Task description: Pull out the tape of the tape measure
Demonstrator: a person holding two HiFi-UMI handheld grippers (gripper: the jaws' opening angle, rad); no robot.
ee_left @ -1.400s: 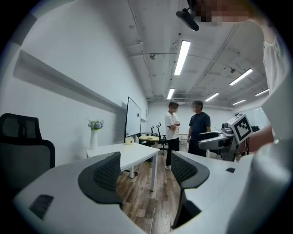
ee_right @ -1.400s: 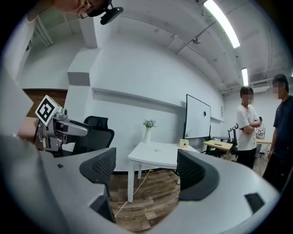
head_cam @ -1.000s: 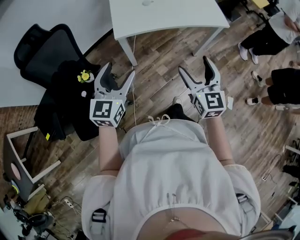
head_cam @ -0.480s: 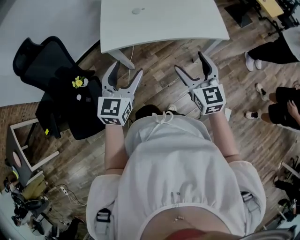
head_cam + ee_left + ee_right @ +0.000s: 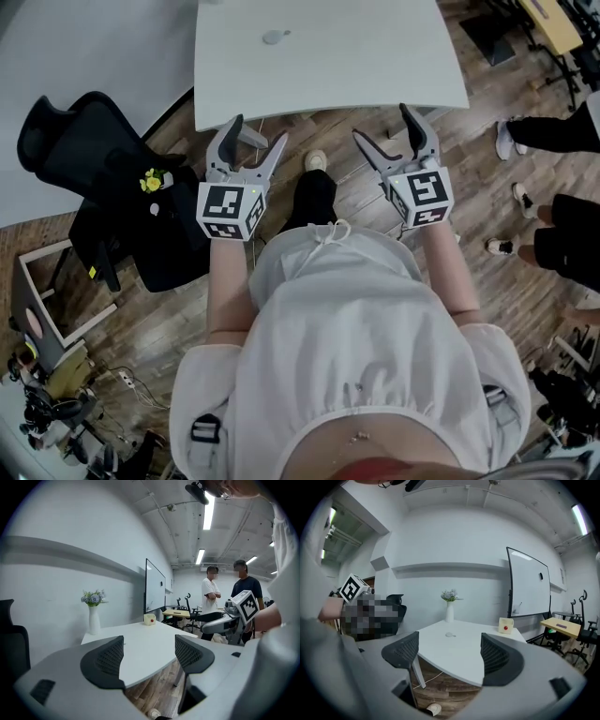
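Both held forward, left gripper (image 5: 256, 136) empty, spread wide, right gripper (image 5: 384, 127) likewise, facing table (image 5: 375, 56).

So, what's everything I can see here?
table: one, white, ahead of the person
small round item: one, grey, on the table; too small to identify
vase: one, white, holding flowers, on the table
box: one, cream with a red button, on the table
office chair: one, black, left of the table
whiteboard: one, white, by the wall
bystanders: two, standing in the background
floor: wood planks, brown
left gripper: one, grey, fingers apart, empty
right gripper: one, grey, fingers apart, empty
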